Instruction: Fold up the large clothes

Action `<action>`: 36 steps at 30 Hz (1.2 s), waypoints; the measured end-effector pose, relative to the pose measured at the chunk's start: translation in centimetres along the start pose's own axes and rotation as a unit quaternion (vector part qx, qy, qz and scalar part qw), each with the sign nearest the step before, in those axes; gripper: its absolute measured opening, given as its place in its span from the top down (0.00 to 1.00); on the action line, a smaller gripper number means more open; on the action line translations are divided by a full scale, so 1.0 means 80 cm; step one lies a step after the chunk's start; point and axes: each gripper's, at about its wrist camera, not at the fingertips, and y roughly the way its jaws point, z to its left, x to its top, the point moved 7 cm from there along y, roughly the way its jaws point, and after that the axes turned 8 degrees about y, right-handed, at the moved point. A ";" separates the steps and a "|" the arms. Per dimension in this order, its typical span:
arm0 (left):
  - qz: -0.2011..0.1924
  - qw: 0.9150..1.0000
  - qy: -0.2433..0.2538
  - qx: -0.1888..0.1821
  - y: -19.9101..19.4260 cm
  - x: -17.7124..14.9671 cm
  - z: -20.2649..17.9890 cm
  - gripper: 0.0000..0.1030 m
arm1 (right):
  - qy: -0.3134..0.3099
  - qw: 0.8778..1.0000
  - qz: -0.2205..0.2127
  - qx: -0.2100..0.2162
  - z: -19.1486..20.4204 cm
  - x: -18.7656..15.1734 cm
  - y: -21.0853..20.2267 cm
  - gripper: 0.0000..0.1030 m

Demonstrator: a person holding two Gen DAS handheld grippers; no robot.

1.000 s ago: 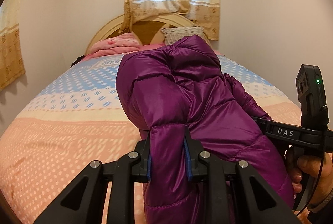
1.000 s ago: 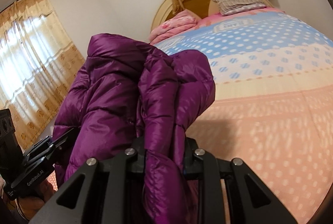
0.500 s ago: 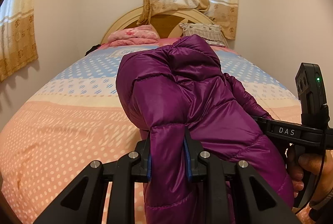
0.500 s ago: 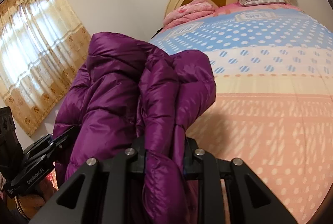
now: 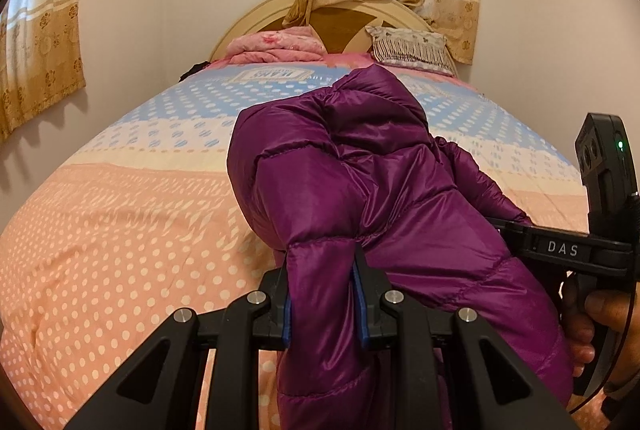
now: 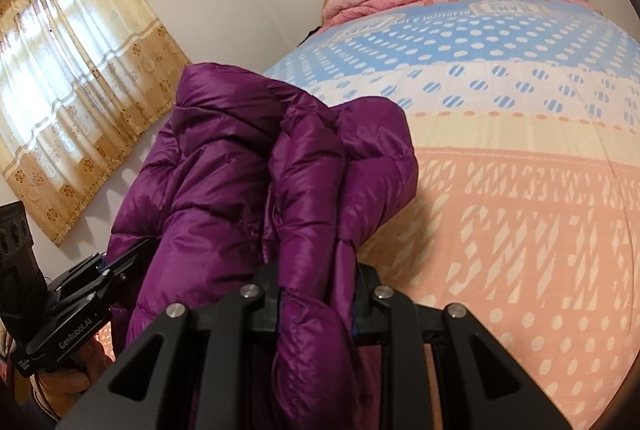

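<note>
Above the polka-dot bedspread (image 5: 120, 230), both grippers tilt downward side by side. The left gripper (image 5: 322, 294) and the right gripper (image 6: 316, 294) each pinch a fold of the purple puffer jacket (image 5: 360, 182), which hangs bunched between them over the bed's near end.

- purple puffer jacket (image 5: 360, 190): glossy, quilted in stitched panels, padded.
- state: bunched and doubled over in thick folds, not laid flat.
- pose: held up above the bed, one fold pinched between each pair of gripper pads, the rest hanging below and bulging forward.
- place: over the peach, dotted near end of the bedspread; from the right wrist view (image 6: 256, 182) it fills the lower left.
</note>
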 end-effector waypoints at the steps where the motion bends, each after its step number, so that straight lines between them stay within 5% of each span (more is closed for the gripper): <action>1: 0.005 1.000 0.000 0.002 0.004 -0.003 0.001 0.75 | 0.002 1.000 0.002 -0.003 -0.002 -0.001 0.003 0.76; 10: 0.022 0.999 0.000 0.030 0.026 -0.031 0.016 0.51 | 0.007 0.999 0.015 -0.028 -0.015 -0.013 0.020 0.74; 19: 0.022 0.998 -0.039 0.037 0.031 -0.042 0.028 0.26 | 0.007 0.999 0.016 -0.046 -0.023 -0.019 0.027 0.58; 28: 0.028 0.998 -0.047 0.042 0.017 -0.046 0.033 0.25 | -0.003 0.998 0.014 -0.068 -0.019 -0.015 0.015 0.53; 33: 0.012 0.997 -0.032 0.068 -0.029 -0.037 0.035 0.25 | -0.019 0.995 -0.015 -0.100 -0.004 -0.008 -0.027 0.39; 36: -0.018 0.996 -0.030 0.082 -0.078 -0.024 0.037 0.25 | -0.025 0.993 -0.042 -0.109 0.016 -0.005 -0.070 0.39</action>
